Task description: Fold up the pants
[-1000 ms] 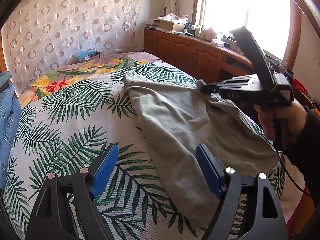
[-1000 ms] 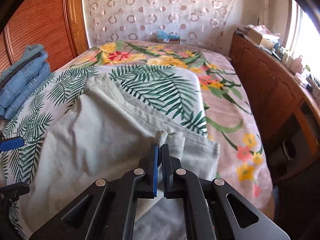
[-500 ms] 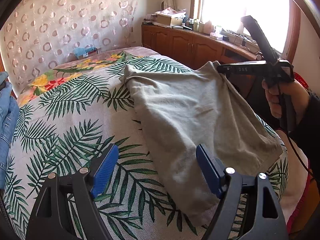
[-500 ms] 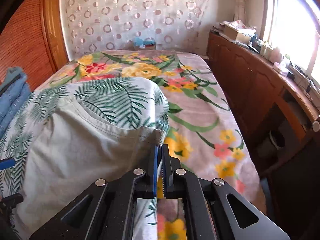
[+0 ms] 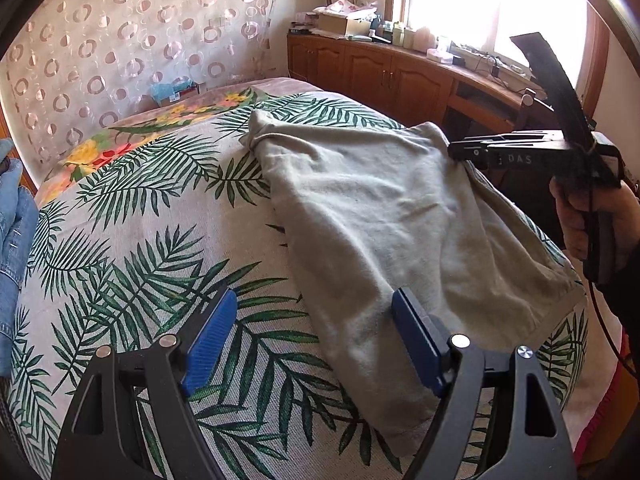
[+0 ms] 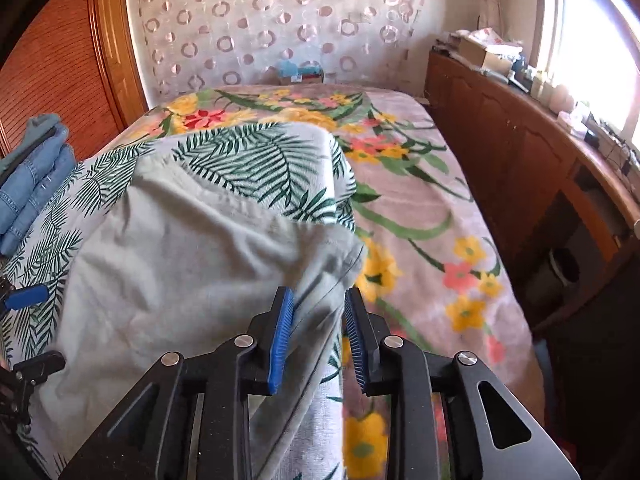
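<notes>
Both grippers are open at this moment. On the left gripper [image 5: 312, 340] the two blue pads [image 5: 210, 336] stand wide apart and hold nothing. It hovers above the bed cover with palm leaves [image 5: 132, 240]; its right pad is over the near edge of the grey pants [image 5: 380, 216], but I cannot tell if it touches the cloth.

On the right gripper [image 6: 318, 330] the jaws are parted by a moderate gap. A corner of the grey pants [image 6: 192, 264] passes between the pads and hangs down under them; the picture is blurred there, so I cannot tell whether a pad still touches the cloth, but the jaws do not clamp it. In the left wrist view this gripper [image 5: 460, 151] shows from the side, with its tip at the far right corner of the pants and a hand [image 5: 588, 220] around the handle.

The pants lie spread on the bed, ahead and to the right of the left gripper, ahead and to the left of the right one. Folded blue jeans [image 6: 32, 188] lie far to the left of both. Wooden cabinets [image 6: 520, 168] run along the right side.
</notes>
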`<state>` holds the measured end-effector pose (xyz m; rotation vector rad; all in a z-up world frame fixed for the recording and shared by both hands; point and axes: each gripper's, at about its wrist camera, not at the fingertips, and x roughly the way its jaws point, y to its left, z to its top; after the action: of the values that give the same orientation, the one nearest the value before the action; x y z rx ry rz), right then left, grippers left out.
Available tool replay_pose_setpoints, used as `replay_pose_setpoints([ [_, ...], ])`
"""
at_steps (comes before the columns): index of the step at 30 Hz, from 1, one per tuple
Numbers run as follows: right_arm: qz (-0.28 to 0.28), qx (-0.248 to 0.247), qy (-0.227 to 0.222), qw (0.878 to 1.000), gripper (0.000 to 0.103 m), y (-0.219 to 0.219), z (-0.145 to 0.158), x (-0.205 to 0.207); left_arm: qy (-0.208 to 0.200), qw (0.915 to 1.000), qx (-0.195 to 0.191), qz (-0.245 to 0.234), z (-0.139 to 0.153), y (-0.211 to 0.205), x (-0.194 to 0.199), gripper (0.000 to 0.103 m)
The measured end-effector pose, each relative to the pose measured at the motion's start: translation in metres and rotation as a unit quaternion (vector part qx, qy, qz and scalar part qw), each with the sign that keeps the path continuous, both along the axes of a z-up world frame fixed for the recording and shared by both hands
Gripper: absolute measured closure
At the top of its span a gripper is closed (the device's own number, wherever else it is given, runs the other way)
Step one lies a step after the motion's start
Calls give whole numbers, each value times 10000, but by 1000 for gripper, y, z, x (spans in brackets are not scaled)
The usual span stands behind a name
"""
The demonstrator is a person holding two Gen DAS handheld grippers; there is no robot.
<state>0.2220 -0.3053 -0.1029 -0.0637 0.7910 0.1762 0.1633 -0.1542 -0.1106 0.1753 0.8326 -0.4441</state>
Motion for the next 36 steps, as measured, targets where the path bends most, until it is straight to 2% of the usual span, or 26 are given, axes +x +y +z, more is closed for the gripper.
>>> replay_pose_setpoints([
  [2, 11, 31, 24, 10000, 75, -3, 1, 4, 25, 10000, 5, 3, -1, 0, 1, 23],
  [4, 59, 96, 26, 9999, 96, -6, 0, 6, 68, 10000, 24, 24, -2, 0, 3, 23],
  [7, -217, -110, -101, 9997, 98, -15, 4, 5, 154, 9998, 43, 70, -5, 1, 7, 23],
  [11, -591, -323, 18, 9977, 98, -33, 4, 9, 158, 9998, 59, 84, -6, 0, 7, 23],
  [15, -494, -113, -73, 9987, 97, -37, 8, 8, 149, 9998, 95, 72, -7, -1, 7, 23],
  [18, -421, 16, -176, 9990, 97, -34, 12, 4, 157, 9998, 84, 73, -7, 0, 7, 23],
  [23, -233, 263, -235, 9991, 90, -25, 5, -32, 204, 9998, 47, 73, -8, 0, 7, 22],
  [25, -141, 319, -221, 9991, 85, -22, 2, -49, 223, 9997, 33, 72, -8, 1, 8, 22],
  [27, -96, 318, -151, 9993, 74, -22, -2, -64, 228, 9997, 26, 76, -8, 1, 9, 22],
  [29, -62, 263, -42, 9996, 73, -21, -7, -79, 225, 9997, 19, 90, -8, 2, 9, 22],
  [36, 55, 392, -72, 9992, 73, -20, -7, -125, 101, 9998, -104, 151, 2, 10, 0, 22],
])
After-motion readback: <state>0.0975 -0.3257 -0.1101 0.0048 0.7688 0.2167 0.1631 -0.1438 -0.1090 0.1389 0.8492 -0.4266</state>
